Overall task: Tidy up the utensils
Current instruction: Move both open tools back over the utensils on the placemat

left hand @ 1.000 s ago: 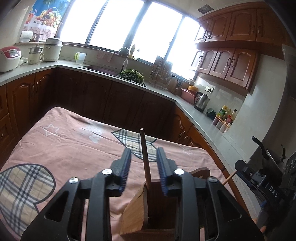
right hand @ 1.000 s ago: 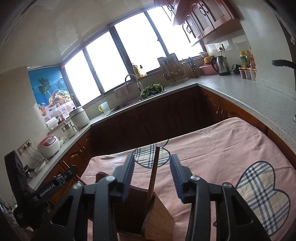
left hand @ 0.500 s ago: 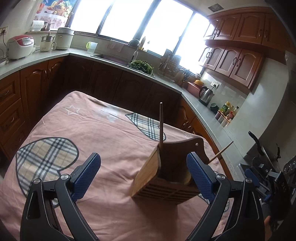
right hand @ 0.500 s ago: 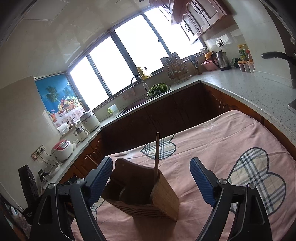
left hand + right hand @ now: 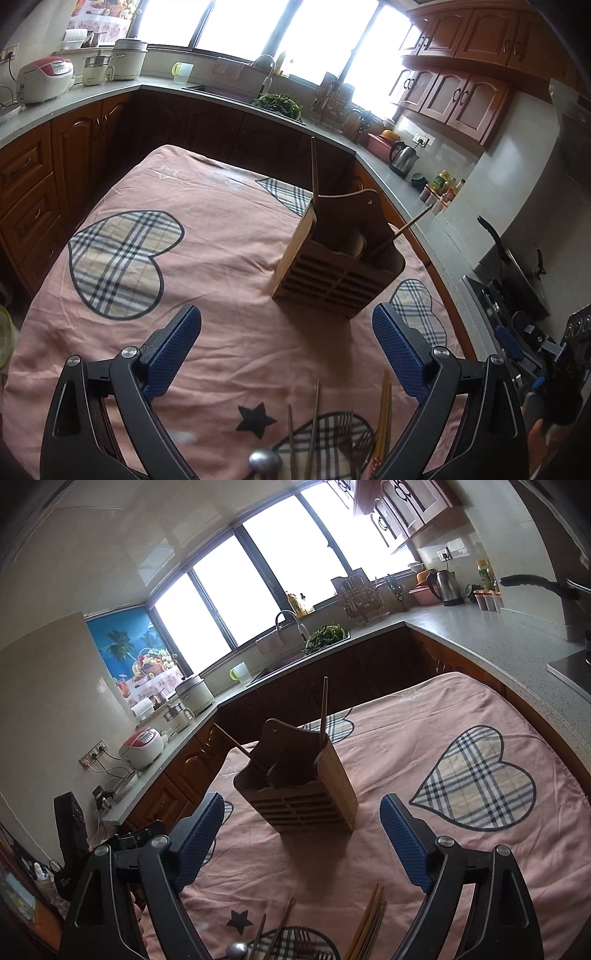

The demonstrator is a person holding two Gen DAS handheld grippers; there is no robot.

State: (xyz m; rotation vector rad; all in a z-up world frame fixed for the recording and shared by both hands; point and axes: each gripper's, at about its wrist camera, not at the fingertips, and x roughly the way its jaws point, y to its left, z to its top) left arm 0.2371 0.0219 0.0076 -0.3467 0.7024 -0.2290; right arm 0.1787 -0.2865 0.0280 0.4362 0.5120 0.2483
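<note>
A wooden utensil holder (image 5: 332,269) (image 5: 306,794) stands on the pink tablecloth (image 5: 221,258). Two wooden chopsticks are in it: one upright (image 5: 314,166) (image 5: 324,709), one leaning outward (image 5: 410,225) (image 5: 232,742). My left gripper (image 5: 284,317) is open and empty, short of the holder. My right gripper (image 5: 301,805) is likewise open and empty, back from the holder. Loose utensils lie under the grippers at the near edge: metal chopsticks (image 5: 314,424), yellow chopsticks (image 5: 384,413) (image 5: 369,919), forks (image 5: 303,941) and a spoon (image 5: 264,461).
Dark wooden cabinets and a grey counter (image 5: 406,195) wrap around the table. A kettle (image 5: 402,158), a rice cooker (image 5: 44,77) and a sink with greens (image 5: 280,101) sit on the counter. A stove with a pan (image 5: 517,266) is at the right.
Both grippers opened wide from around a chopstick each, leaving the chopsticks standing in the holder. Both pulled back from the holder, and the loose utensils at the near edge came into view.
</note>
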